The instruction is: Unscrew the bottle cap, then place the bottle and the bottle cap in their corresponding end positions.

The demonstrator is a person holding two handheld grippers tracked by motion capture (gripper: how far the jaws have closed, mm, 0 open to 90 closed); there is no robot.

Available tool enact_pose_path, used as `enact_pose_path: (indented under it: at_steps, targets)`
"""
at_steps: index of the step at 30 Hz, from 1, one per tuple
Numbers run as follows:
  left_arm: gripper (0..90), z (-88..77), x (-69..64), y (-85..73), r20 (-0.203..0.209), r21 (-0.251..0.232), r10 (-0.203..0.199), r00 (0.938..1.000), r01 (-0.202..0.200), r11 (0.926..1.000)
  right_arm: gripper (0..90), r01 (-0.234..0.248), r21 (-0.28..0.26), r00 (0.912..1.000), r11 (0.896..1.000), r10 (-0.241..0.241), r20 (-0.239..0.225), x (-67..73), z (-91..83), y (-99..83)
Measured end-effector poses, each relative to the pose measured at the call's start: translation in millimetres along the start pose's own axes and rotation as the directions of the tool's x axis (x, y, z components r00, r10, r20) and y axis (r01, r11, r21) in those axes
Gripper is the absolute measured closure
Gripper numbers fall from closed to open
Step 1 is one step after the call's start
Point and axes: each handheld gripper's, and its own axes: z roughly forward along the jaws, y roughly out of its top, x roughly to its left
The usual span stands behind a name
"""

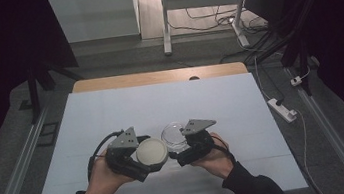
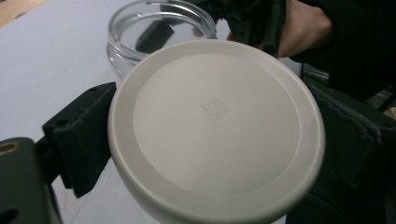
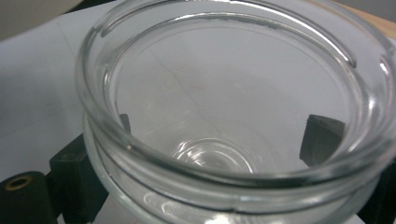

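Note:
A round cream-white lid (image 1: 151, 151) (image 2: 217, 128) sits clamped between the black jaws of my left gripper (image 1: 150, 156), its flat top facing the camera. Just to its right, my right gripper (image 1: 182, 146) is shut on a clear glass jar (image 1: 173, 136) (image 3: 233, 112), whose open mouth tilts toward the lid. Both jaws press the jar's sides below its threaded neck. The jar (image 2: 156, 28) looks empty. Lid and jar are held a little above the table, close together but apart.
A white sheet (image 1: 112, 115) covers the table, with a wooden edge (image 1: 157, 76) at the far side. Beyond it stand a white desk frame (image 1: 198, 7) and cables on the floor. A power strip (image 1: 282, 109) lies at the right of the table.

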Motion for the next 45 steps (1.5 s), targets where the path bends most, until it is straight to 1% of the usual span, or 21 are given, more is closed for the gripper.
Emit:
enact_pose_path:
  at_steps: [4,9,11,23,25,27,31,34,41,43,45]
  targets:
    - [8.1,2.9,-1.6,-4.0,0.018,0.001,-0.002,0.9998,0.002,1.0000,7.0,-0.004,-0.004,1.0000,1.000,0.004,0.007,-2.8,-0.3,1.6]
    - [8.1,5.1,-1.6,-9.6,0.045,-0.009,-0.014,0.9989,0.014,0.9999,7.0,-0.011,-0.013,0.9998,1.000,0.012,0.016,-6.6,-1.3,3.7]
    - [8.1,6.6,-1.9,-11.6,0.049,-0.010,-0.015,0.9987,0.016,0.9998,7.0,-0.012,-0.014,0.9998,1.000,0.012,0.017,-7.3,-1.6,4.0]
    - [8.1,13.6,-5.2,-17.5,0.042,0.004,0.008,0.9991,-0.008,1.0000,7.0,-0.032,-0.030,0.9989,0.999,0.033,0.033,-16.1,0.2,10.7]
    - [8.1,15.2,-5.4,-18.4,0.041,0.006,0.009,0.9991,-0.010,0.9999,7.0,-0.041,-0.036,0.9984,0.998,0.043,0.037,-19.3,1.7,12.6]
    - [8.1,17.1,-5.9,-19.4,0.038,0.008,0.010,0.9992,-0.010,0.9999,7.0,-0.041,-0.037,0.9982,0.998,0.043,0.041,-20.1,2.2,13.1]
    - [8.1,21.9,-6.4,-20.7,0.037,0.027,0.011,0.9992,-0.012,0.9995,7.0,-0.044,-0.040,0.9980,0.998,0.045,0.043,-23.0,5.5,15.2]
    - [8.1,26.2,-7.0,-22.2,0.028,0.043,0.022,0.9994,-0.023,0.9988,7.0,-0.045,-0.040,0.9977,0.998,0.047,0.049,-25.1,8.1,17.0]
    - [8.1,33.6,-5.5,-25.4,0.018,0.033,0.011,0.9998,-0.012,0.9994,7.0,-0.050,-0.043,0.9969,0.998,0.052,0.059,-30.3,14.2,21.4]
    - [8.1,36.3,-5.6,-25.9,0.017,0.031,0.011,0.9998,-0.012,0.9994,7.0,-0.053,-0.044,0.9965,0.998,0.055,0.062,-32.4,16.3,22.5]
    - [8.1,39.4,-5.5,-26.3,0.017,0.039,0.019,0.9997,-0.020,0.9990,7.0,-0.057,-0.045,0.9957,0.997,0.060,0.071,-35.5,19.2,23.1]
